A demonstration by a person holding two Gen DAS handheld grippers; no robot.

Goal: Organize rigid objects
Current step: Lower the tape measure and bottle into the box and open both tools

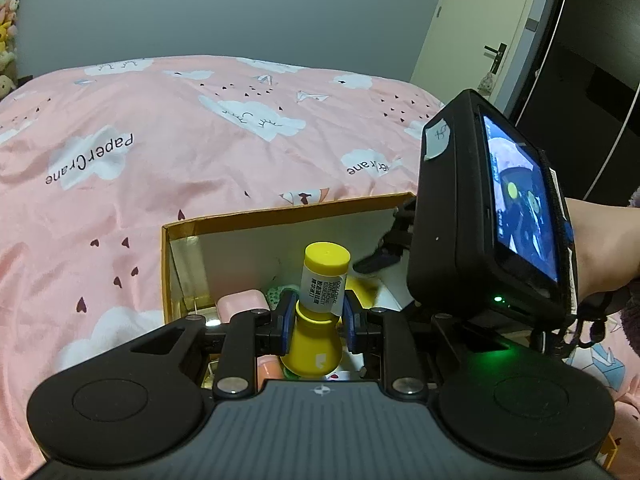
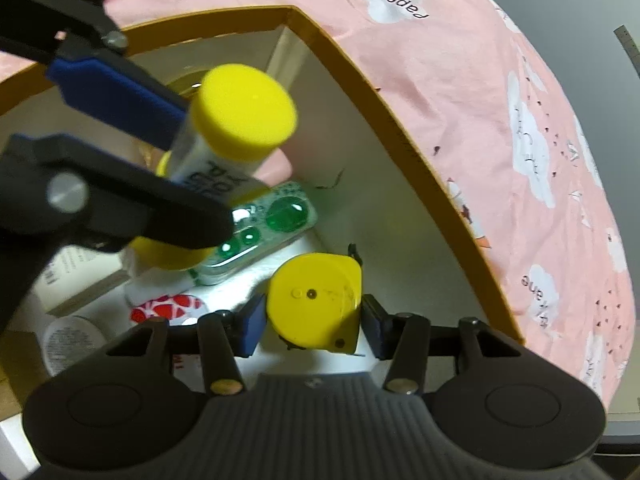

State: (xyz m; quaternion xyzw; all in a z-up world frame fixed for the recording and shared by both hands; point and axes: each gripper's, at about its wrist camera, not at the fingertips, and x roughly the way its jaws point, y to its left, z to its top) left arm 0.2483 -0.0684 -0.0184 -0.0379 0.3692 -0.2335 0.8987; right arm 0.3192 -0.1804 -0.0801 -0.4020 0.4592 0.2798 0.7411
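Observation:
My left gripper (image 1: 317, 314) is shut on a yellow bottle (image 1: 322, 280) with a yellow cap and white label, held at its neck above the open cardboard box (image 1: 280, 211). The bottle (image 2: 240, 120) and left gripper fingers (image 2: 116, 92) also show in the right wrist view, at upper left over the box. My right gripper (image 2: 314, 320) is shut on a yellow tape measure (image 2: 314, 306), held low inside the box (image 2: 384, 112) near its white floor.
The box lies on a pink bedspread (image 1: 160, 128). Inside are a green blister pack (image 2: 276, 216), a red-and-white item (image 2: 168, 306), a white jar (image 2: 68, 342) and a pink case (image 1: 242, 302). The right gripper's screen unit (image 1: 492, 208) stands at right.

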